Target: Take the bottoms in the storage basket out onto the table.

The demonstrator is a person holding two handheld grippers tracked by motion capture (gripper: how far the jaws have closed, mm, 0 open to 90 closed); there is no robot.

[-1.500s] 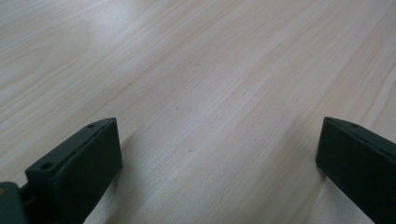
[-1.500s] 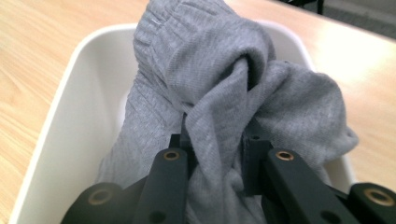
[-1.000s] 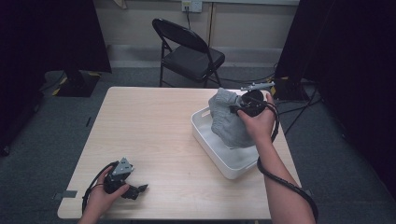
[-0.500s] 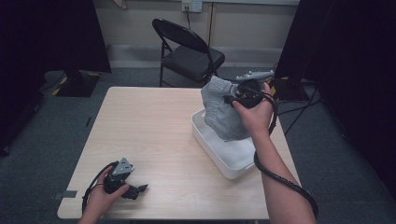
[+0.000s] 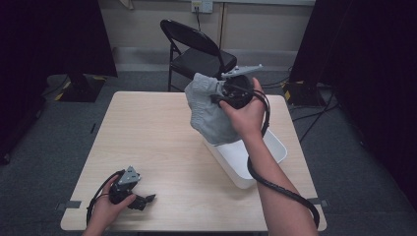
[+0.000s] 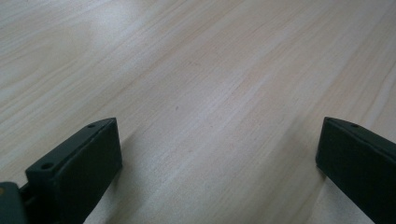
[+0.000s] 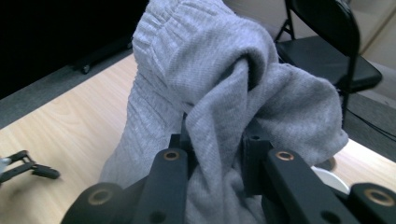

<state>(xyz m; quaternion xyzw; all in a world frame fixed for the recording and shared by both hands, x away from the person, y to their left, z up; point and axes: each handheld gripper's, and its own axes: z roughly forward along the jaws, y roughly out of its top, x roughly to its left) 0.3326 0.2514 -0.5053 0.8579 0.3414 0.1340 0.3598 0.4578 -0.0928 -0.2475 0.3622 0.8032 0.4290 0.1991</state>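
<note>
Right gripper [image 5: 227, 92]: its two black jaws are pinched tight on a fold of the grey sweater [image 5: 209, 110].
Grey sweater: it hangs in the air from that gripper, over the far right part of the table [image 5: 147, 147]. Its bottom end dips toward the white bin [image 5: 268, 152].
White bin: it sits by the table's right edge.
Left gripper [image 5: 140, 201]: it rests at the near left corner, jaws wide apart, holding nothing.
Open room: the table's middle and left side are bare wood.
</note>
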